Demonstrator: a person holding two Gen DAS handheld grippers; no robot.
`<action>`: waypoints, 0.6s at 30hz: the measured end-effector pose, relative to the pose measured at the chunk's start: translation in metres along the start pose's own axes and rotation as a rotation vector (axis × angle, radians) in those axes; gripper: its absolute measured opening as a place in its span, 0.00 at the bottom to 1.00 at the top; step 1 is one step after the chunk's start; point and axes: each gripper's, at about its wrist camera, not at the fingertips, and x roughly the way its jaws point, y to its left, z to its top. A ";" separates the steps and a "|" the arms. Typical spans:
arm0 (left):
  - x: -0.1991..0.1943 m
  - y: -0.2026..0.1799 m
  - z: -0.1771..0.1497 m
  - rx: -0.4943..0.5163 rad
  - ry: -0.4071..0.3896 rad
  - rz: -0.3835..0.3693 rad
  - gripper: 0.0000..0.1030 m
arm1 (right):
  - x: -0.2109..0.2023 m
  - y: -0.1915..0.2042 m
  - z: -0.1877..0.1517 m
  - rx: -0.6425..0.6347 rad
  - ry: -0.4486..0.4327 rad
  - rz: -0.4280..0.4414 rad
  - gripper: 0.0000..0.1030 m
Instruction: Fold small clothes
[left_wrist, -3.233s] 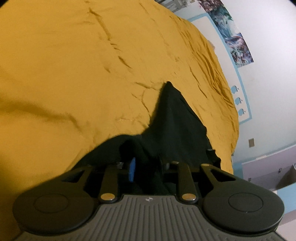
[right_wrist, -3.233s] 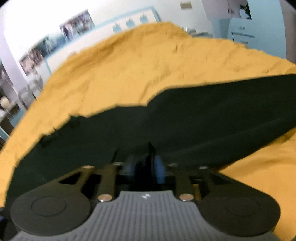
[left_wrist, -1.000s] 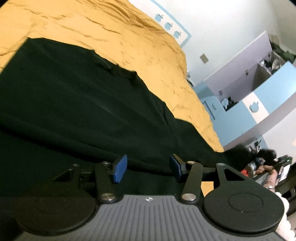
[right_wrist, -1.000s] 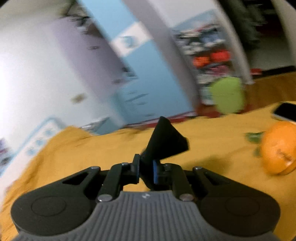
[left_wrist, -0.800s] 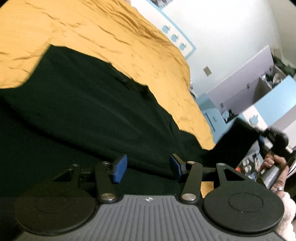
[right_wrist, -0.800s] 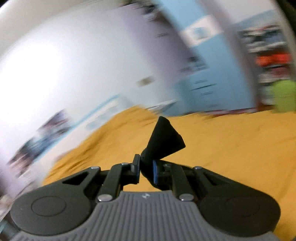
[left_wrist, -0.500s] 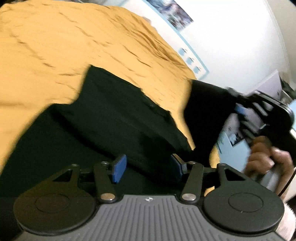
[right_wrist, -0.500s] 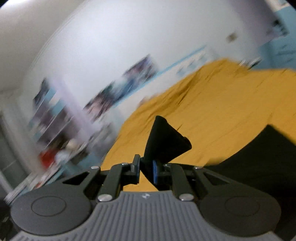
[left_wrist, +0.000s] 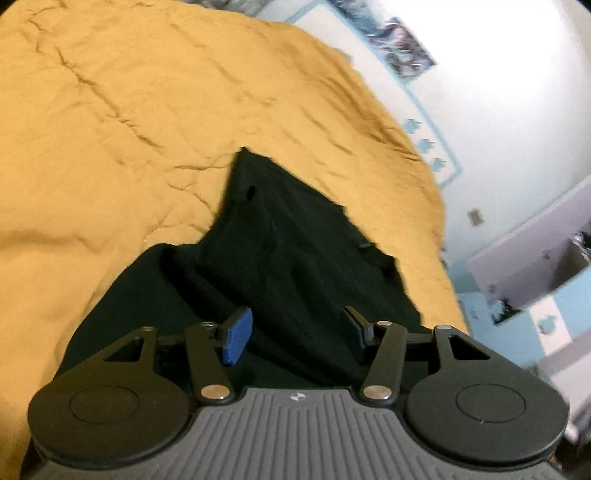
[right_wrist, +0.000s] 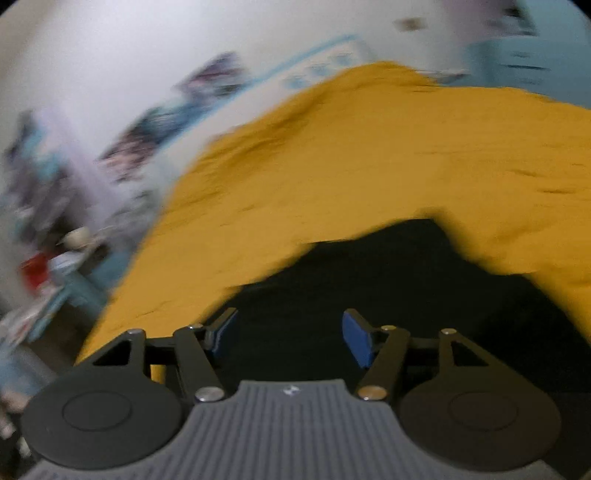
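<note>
Bed, wrinkled mustard-yellow cover (left_wrist: 155, 110); black garment (left_wrist: 295, 251) lying folded directly on it.

The right wrist view is all smeary. The wall pictures (right_wrist: 177, 110) at ten o'clock are just fuzzy blobs. The black cloth (right_wrist: 388, 295) has soft, blurry edges and hides behind the gripper body at six o'clock. In the left view, the yellow blanket (left_wrist: 110, 110) gets cut off at nine o'clock.

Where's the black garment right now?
The black garment lies on the yellow bedspread, directly ahead of both open grippers, left and right; neither holds it.
</note>
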 end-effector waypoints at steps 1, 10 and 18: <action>0.009 0.002 0.000 -0.017 0.013 0.014 0.61 | -0.001 -0.024 0.008 0.030 -0.005 -0.045 0.56; 0.046 0.018 -0.006 -0.166 -0.013 0.058 0.61 | 0.002 -0.146 0.025 0.286 0.074 0.017 0.53; 0.044 0.020 -0.007 -0.177 -0.013 0.076 0.61 | 0.038 -0.158 0.010 0.434 0.091 0.040 0.52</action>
